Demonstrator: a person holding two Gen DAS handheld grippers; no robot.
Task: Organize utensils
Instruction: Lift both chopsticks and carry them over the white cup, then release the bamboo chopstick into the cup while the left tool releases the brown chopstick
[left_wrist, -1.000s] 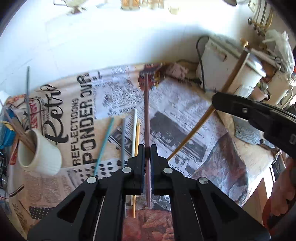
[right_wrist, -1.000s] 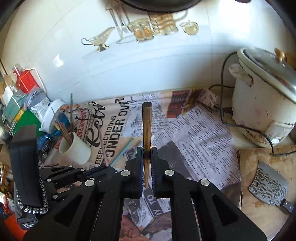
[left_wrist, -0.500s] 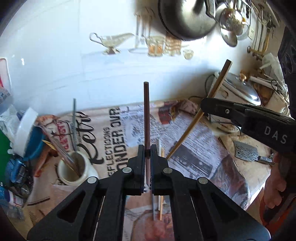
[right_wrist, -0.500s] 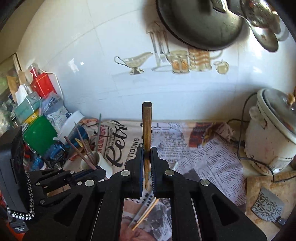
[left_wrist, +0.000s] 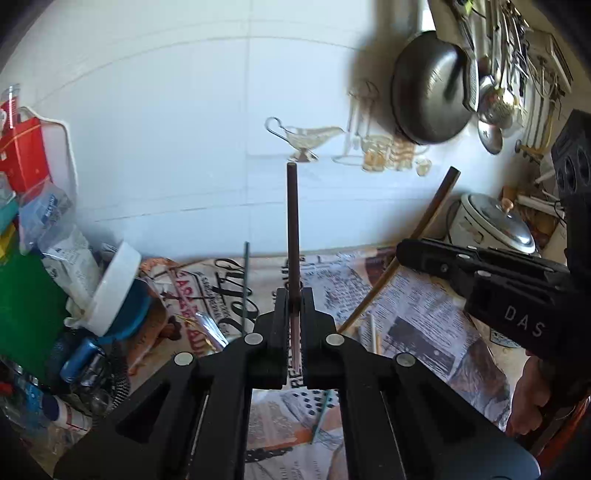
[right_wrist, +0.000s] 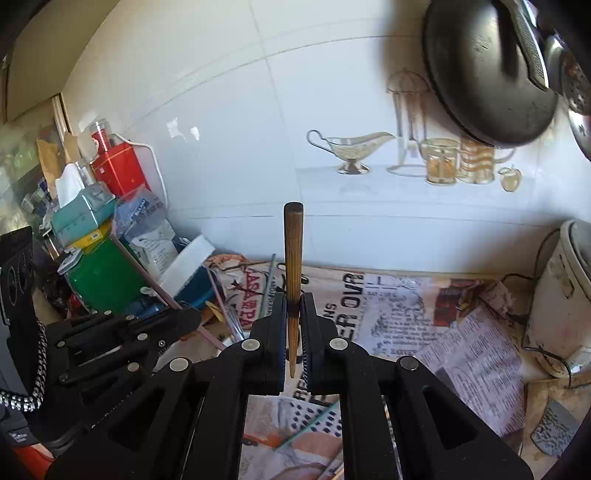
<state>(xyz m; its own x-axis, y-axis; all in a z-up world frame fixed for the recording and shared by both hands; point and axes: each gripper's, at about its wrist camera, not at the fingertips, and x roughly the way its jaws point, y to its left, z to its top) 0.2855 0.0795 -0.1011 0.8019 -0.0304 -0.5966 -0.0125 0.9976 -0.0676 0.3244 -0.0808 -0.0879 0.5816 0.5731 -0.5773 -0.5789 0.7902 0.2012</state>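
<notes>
With the left gripper (left_wrist: 294, 325) clamping a dark chopstick (left_wrist: 293, 229) and the right gripper (right_wrist: 293, 332) a wooden chopstick (right_wrist: 293, 266), both mid-carry, next comes lowering them into the holder cup, mostly hidden.

both grippers, left (left_wrist: 293, 314) & right (right_wrist: 293, 317), lifted chopsticks up off newspaper (left_wrist: 424, 295).

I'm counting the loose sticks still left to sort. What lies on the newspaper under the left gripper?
Under the left gripper, which clamps a dark chopstick, a teal stick lies on the newspaper; pale sticks lie beside it. The gripper body hides anything more.
</notes>
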